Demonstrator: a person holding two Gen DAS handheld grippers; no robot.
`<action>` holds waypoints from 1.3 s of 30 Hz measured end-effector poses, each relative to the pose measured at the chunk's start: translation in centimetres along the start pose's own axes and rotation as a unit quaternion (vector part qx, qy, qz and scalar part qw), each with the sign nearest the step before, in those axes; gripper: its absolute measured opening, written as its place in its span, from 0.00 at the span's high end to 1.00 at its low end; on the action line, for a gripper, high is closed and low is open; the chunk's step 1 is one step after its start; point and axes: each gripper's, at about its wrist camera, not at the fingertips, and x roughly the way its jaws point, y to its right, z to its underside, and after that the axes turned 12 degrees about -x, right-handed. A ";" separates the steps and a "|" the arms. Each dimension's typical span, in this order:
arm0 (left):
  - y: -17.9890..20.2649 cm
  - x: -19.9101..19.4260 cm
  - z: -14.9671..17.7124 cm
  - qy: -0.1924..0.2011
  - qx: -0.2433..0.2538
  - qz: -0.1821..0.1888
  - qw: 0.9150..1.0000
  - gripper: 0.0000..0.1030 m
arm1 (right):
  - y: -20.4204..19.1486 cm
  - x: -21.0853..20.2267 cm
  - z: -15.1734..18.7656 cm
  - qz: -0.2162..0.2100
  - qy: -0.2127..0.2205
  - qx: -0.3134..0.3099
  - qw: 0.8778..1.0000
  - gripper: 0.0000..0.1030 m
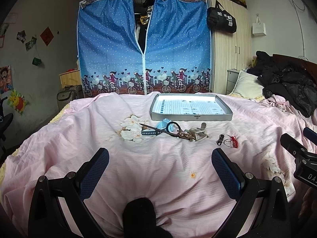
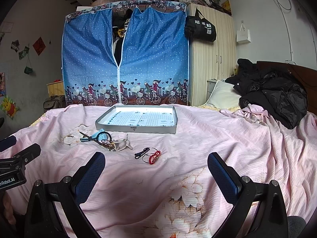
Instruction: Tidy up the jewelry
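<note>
Item one, my left gripper (image 1: 160,159): fingers spread wide, nothing between them, hovering above the pink bedspread (image 1: 178,178) near the bed's near edge. Item two, my right gripper (image 2: 156,163): fingers likewise wide apart and empty, held to the right of the left one; its black body shows at the right edge of the left wrist view. Item three, a shallow grey tray (image 1: 191,117) with a grid-printed sheet lining its floor, lying flat on the bedspread at the far middle of the bed, nothing in it that I can make out. Item four, jewelry pile, just near of the tray's front wall: a light blue watch (image 1: 163,126) with its dark strap stretched leftward, a thin dark hair stick (image 1: 156,129) lying slantwise across it, a black hair tie (image 1: 174,127) touching the watch, and a tangle of gold-toned and pale clips (image 1: 193,133) at the right end of the pile. Item five, apart from the pile and to its right: a small black clip (image 2: 141,152) beside thin wire hoops (image 2: 150,155) with a red ornament (image 2: 155,156); whether these are joined I cannot tell. Item six, background: a blue dotted fabric wardrobe (image 1: 142,45) beyond the bed, dark coats (image 2: 273,93) heaped at the far right.
</note>
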 end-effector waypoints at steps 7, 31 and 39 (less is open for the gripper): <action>0.0 0.0 0.0 0.001 -0.001 0.000 1.000 0.01 | 0.0 0.0 0.0 -0.001 -0.001 0.000 1.000 0.00; -1.0 1.4 0.3 -0.032 -0.037 -0.005 0.999 0.01 | -0.5 1.0 0.7 -0.013 -0.042 0.014 0.999 0.00; -0.3 6.8 -0.1 -0.103 -0.020 0.017 0.994 0.02 | 0.3 4.3 0.7 -0.023 -0.129 0.007 0.991 0.00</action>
